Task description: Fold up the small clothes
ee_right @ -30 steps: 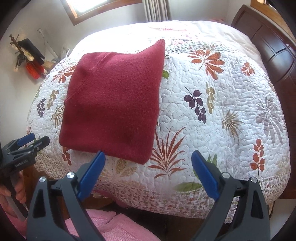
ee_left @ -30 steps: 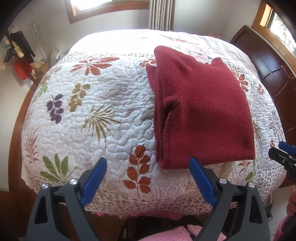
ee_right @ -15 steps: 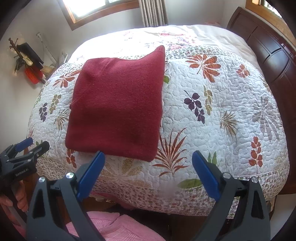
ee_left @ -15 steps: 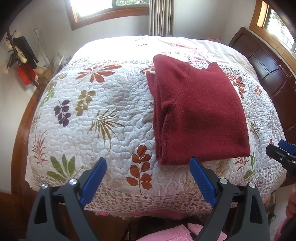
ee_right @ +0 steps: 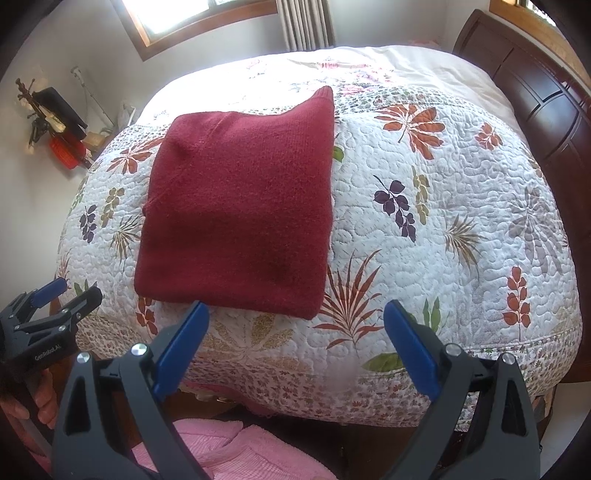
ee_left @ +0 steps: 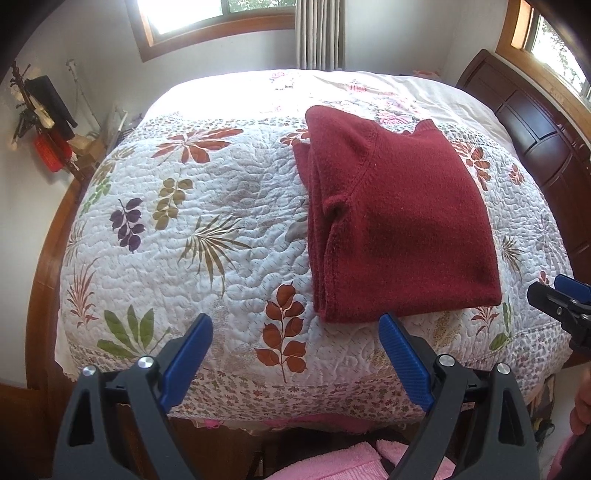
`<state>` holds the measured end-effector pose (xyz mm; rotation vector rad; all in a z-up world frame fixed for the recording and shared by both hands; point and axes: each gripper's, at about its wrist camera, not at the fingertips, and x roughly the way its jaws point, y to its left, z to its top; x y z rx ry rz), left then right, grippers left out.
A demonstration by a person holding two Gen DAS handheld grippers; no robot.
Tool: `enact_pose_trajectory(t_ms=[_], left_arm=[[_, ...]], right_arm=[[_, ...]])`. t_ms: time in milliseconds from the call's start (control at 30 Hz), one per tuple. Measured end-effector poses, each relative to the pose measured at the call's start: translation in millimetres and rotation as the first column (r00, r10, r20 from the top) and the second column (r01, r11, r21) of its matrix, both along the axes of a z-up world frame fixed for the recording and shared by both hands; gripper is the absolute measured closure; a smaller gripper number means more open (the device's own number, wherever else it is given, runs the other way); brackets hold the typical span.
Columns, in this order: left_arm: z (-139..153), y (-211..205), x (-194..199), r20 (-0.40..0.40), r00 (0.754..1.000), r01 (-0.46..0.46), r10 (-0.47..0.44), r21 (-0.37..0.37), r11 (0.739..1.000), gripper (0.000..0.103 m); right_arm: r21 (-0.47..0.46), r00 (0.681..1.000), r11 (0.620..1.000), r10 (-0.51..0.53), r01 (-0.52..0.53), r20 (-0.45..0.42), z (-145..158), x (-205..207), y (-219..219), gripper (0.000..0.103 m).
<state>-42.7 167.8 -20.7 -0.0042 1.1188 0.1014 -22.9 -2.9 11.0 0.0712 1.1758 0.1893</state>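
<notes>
While both tools hang off the near edge of the bed [ee_left: 229, 236], we note the left hand-held gripper [ee_left: 295, 350] with its blue pads spread wide and nothing between them. We record the right hand-held gripper [ee_right: 295, 332] the same way: jaws apart, empty, clear of the fabric.

We find the dark red sweater [ee_left: 399, 221] folded into a compact rectangle, lying flat on the floral quilt [ee_right: 461, 206] toward the near edge. In the left wrist view it sits to the right of centre, stacked fold edges facing left; in the right wrist view it sits left of centre, one ribbed corner pointing toward the far side of the bed. Neither tool touches it.

We see each tool in the other's view: the right one at the right border, the left one at the lower left, held by a hand [ee_right: 44, 406].

Pink cloth [ee_right: 229, 454] lies below both tools. A dark wooden headboard [ee_left: 535, 147] stands on the right, a window [ee_left: 207, 18] and a curtain [ee_left: 319, 33] beyond the bed.
</notes>
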Motion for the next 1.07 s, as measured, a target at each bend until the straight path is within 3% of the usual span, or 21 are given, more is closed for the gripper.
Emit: enact_pose_trajectory(t_ms=[1067], left_arm=[[-8.8,7.8,5.3,-0.018,1.0,0.018,-0.018,0.019,1.0,0.01]], right_arm=[[-0.086,0.999,0.995,-0.048,0.048,0.0,-8.6,3.6,7.5,0.007]])
